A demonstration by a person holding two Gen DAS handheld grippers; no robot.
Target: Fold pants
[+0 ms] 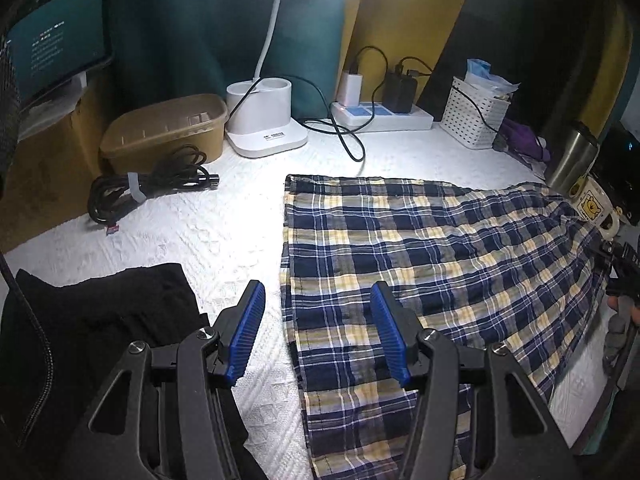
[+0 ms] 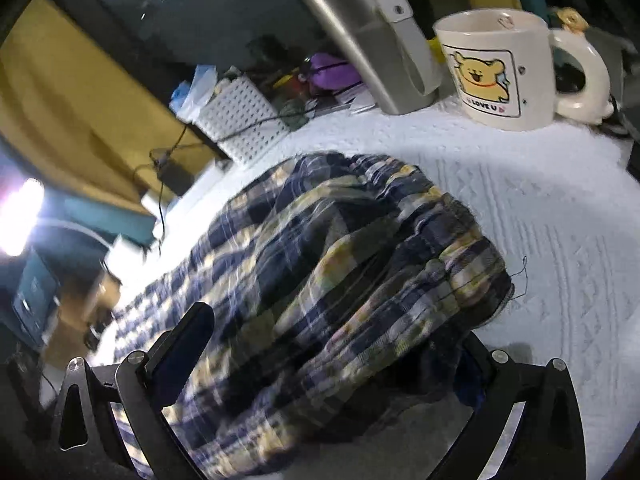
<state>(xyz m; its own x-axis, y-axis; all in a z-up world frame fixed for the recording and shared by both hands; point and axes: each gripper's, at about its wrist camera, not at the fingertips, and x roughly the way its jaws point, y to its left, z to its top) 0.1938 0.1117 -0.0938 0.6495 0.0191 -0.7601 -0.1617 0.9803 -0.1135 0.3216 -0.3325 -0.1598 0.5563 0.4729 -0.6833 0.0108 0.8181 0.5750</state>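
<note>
We held the left claw (image 1: pixel 318 332) low over the near edge of the tabletop (image 1: pixel 224 236), its two blue-padded fingers (image 1: pixel 248 332) spread wide apart and holding nothing. The left finger stood over the white textured cover, and the right finger stood over the left border of the plaid pants (image 1: pixel 420 264). The pants lay flat on the tabletop, spread from near centre to the right edge.

In the right wrist view, the right claw (image 2: pixel 320 368) was tilted and set around a raised fold of the plaid pants (image 2: pixel 340 260). The cloth bulged up between the fingers and hid the right finger; we could not tell whether the jaws were clamped on it. This view was blurred on its left side.

One black garment (image 1: pixel 100 320) lay just left of the left claw. Farther back lay one coiled black cable (image 1: pixel 152 184), then one brown tub (image 1: pixel 168 128), one white lamp base (image 1: pixel 264 120), one power strip (image 1: pixel 380 114) carrying two chargers, and one white perforated basket (image 1: pixel 476 116). One monitor (image 1: pixel 56 44) stood at far left.

At the right edge, near the pants, stood one steel tumbler (image 2: pixel 360 36) and one cream mug (image 2: pixel 496 68) with a bear print. The two stood just beside each other.
</note>
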